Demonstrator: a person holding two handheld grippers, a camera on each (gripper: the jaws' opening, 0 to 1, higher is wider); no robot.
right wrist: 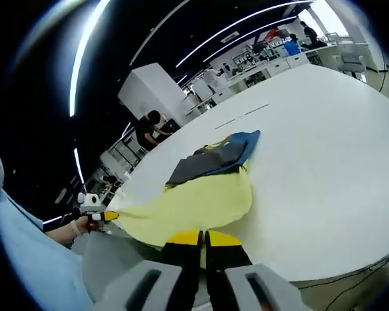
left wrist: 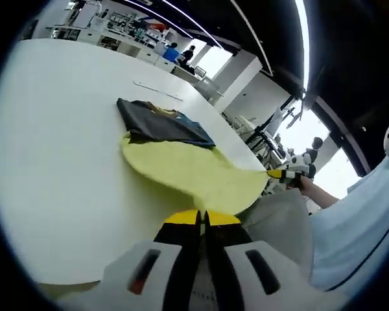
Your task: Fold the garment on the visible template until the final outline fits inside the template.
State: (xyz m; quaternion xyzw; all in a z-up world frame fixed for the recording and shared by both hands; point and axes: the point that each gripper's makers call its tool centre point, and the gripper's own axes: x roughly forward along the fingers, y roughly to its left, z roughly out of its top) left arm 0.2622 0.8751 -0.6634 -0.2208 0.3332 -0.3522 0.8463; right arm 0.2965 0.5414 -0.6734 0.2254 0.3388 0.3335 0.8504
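Note:
A yellow garment lies spread on the white table, its far edge touching a folded pile of dark grey and blue clothes. My left gripper is shut on the garment's near edge at the table's rim. My right gripper pinches a stretched corner of it out to the right, off the table. In the right gripper view, the right gripper is shut on the yellow garment, and the left gripper holds the pulled corner at the left. Thin template lines mark the table beyond the pile.
The dark pile sits mid-table, with bare white table around it. A person's light blue sleeve and grey cloth are close below the table edge. Benches and people stand far behind.

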